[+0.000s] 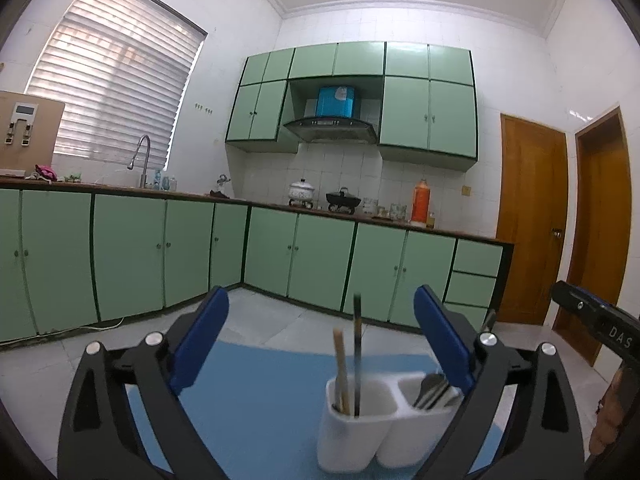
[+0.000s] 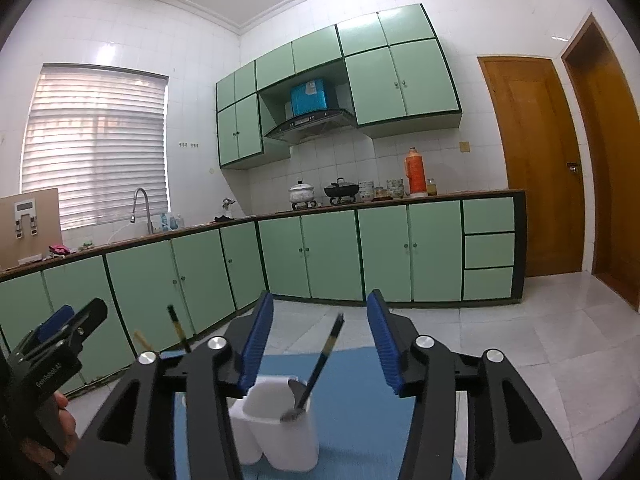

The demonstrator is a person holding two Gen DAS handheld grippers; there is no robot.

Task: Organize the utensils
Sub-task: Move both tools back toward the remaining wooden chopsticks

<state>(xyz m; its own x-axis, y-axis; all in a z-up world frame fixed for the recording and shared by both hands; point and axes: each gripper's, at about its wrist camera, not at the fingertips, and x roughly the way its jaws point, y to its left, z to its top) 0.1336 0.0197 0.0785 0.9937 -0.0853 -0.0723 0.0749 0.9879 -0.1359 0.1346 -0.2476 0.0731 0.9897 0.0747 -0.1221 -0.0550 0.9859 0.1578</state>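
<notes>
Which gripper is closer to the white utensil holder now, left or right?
Neither is clearly nearer. The left gripper and the right gripper, both open, each hover just above and behind the white utensil holder, touching nothing.

Left gripper [image 1: 320, 344] — black angular frame with triangular cut-outs, silver round screws at the joints, ribbed blue pads [image 1: 200, 344] on the fingers. Right gripper [image 2: 320, 344] is the same build; its black body carries white lettering — and bare skin of the hand [image 1: 610, 412] shows beneath.
</notes>
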